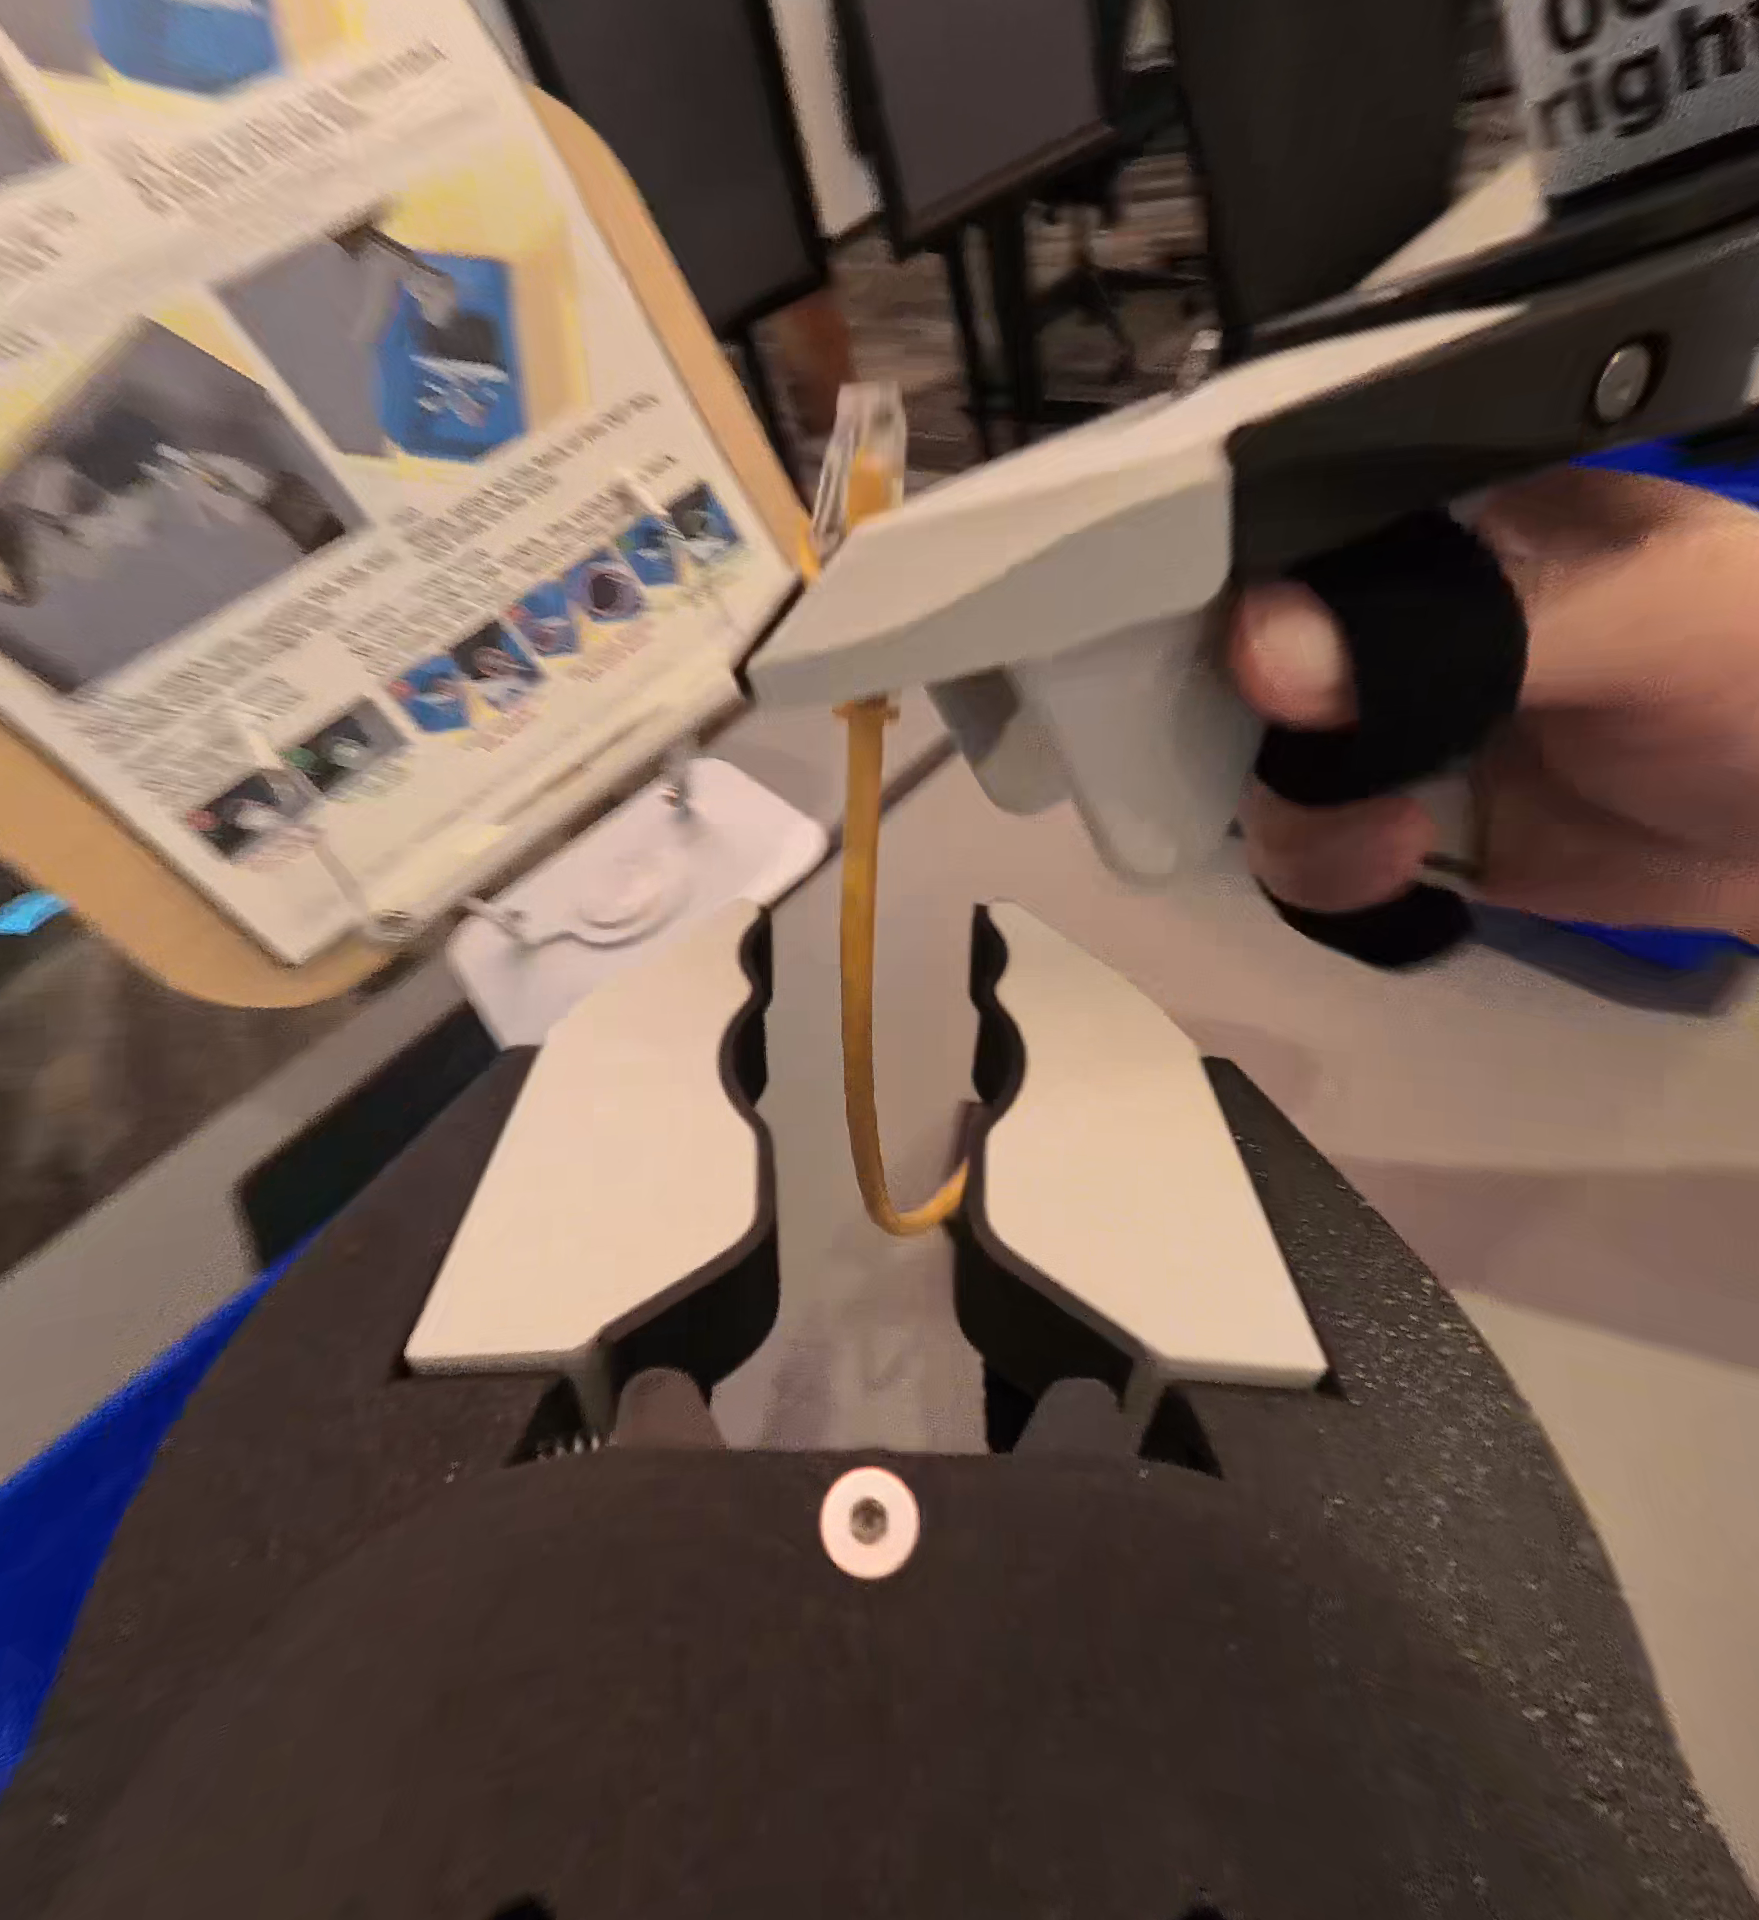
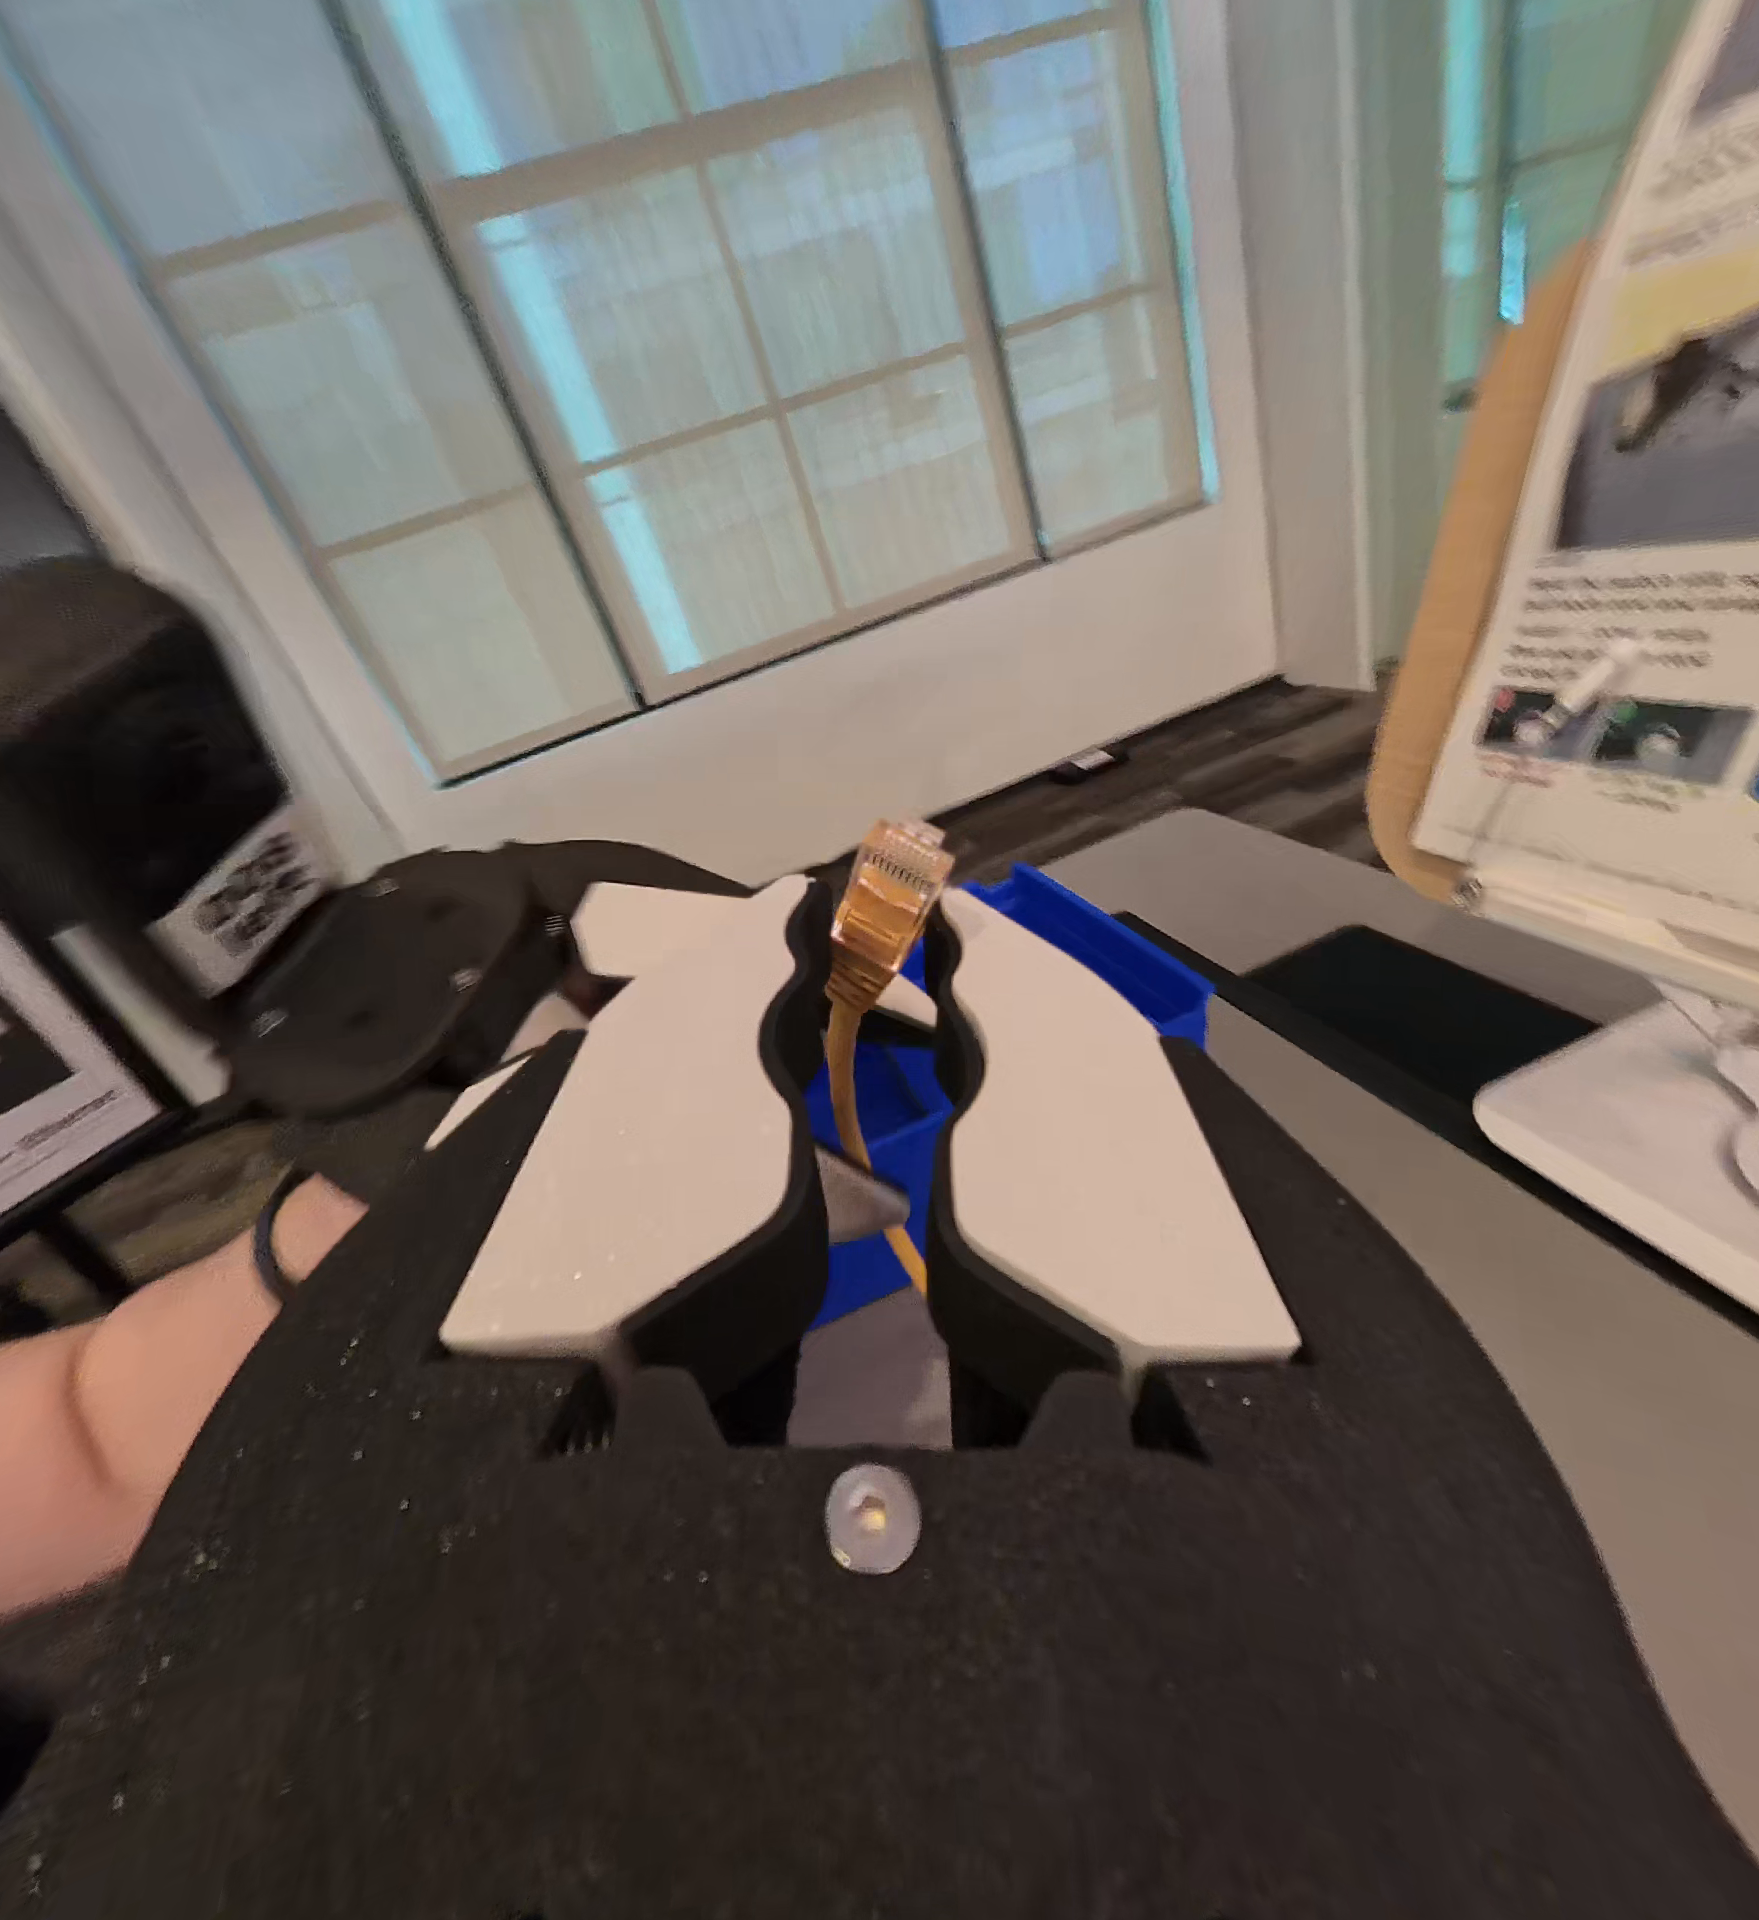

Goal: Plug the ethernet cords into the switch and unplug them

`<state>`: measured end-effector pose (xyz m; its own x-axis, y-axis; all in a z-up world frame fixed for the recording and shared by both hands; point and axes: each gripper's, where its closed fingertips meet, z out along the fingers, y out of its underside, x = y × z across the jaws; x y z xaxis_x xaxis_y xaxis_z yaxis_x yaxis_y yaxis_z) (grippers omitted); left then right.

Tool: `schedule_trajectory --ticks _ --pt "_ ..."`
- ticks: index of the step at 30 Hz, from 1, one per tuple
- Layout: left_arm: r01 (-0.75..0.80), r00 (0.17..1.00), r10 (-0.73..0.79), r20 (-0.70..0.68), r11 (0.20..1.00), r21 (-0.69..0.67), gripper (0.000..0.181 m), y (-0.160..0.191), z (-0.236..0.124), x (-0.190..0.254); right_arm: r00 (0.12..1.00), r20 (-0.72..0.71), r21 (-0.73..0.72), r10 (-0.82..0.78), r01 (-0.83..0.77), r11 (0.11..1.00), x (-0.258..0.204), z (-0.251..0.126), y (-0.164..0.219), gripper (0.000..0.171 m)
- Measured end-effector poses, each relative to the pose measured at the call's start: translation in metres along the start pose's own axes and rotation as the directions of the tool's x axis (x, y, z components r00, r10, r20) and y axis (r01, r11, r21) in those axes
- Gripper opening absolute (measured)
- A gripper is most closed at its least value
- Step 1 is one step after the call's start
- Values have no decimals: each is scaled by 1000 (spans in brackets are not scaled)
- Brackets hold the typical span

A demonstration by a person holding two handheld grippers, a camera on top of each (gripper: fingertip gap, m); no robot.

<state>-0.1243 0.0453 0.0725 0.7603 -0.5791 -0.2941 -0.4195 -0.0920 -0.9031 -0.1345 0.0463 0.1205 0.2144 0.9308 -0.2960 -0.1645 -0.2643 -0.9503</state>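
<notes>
1. The right gripper (image 2: 870, 914) has its jaws closed down onto the yellow ethernet cord (image 2: 859, 1049), pinching it just behind the clear plug (image 2: 896, 862), which stands upright above and just past the fingertips.
2. Below that grip, the cord hangs down through the narrow gap between the right gripper's two pale fingers (image 2: 646, 1143).
3. The left gripper (image 1: 870, 920) has its jaws parted with a clear gap between them, and they grip nothing.
4. In the left wrist view, the cord runs lengthwise up the middle of that gap, touching neither finger along most of its run; at its lower end it curves sideways to the inner edge of the right-hand finger (image 1: 1114, 1164).
5. Ahead of and above the left jaws, the right gripper crosses in from the right, held by a hand (image 1: 1540, 727) in a black fingerless glove.
6. A blue box (image 2: 1093, 966) lies beneath and just beyond the right jaws; whether this is the switch I cannot tell.
7. An instruction sheet on a wooden board (image 1: 335, 499) stands ahead and left of the left jaws, on a white base (image 1: 636, 894), blurred.
</notes>
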Motion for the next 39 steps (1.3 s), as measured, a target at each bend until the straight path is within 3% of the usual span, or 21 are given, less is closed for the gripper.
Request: schedule_trajectory --ticks 3,7,10,14,17,21,26,28,32,35,39 --pt "133 953 -136 -272 991 -29 53 4 -15 22 992 115 -13 -54 56 998 -13 -10 -3 15" --pt "255 786 -245 -567 965 -63 52 -1 -36 45 932 347 -9 -108 118 993 -44 -21 -7 16" --pt "271 711 -219 -669 962 -28 50 -6 -44 57 873 474 -10 -115 136 991 -62 -27 -7 15" --pt "347 518 -220 -827 937 -31 34 -19 -69 76 796 588 -28 -147 202 979 -78 -35 2 16" --pt "382 450 -205 -869 924 -20 18 -24 -78 81 737 660 -3 -142 191 981 -88 -45 0 16" --pt "387 391 -226 -892 920 -63 10 -21 -76 93 696 703 8 -145 196 981 -91 -51 0 15" --pt "399 458 -243 -855 916 -47 4 -19 -64 95 752 638 -2 -164 214 977 -79 -45 3 18" --pt "388 528 -249 -812 921 -30 4 -16 -59 89 807 561 1 -182 220 976 -70 -43 1 34" --pt "335 665 -231 -710 942 7 4 -10 -54 77 899 391 -59 -197 238 969 -52 -41 8 37" --pt "246 725 -200 -660 969 -23 4 1 -53 77 906 389 -51 -165 200 978 -59 -46 6 41" --pt "206 731 -177 -659 978 -33 4 3 -58 81 891 423 -89 -165 222 971 -67 -53 10 31"
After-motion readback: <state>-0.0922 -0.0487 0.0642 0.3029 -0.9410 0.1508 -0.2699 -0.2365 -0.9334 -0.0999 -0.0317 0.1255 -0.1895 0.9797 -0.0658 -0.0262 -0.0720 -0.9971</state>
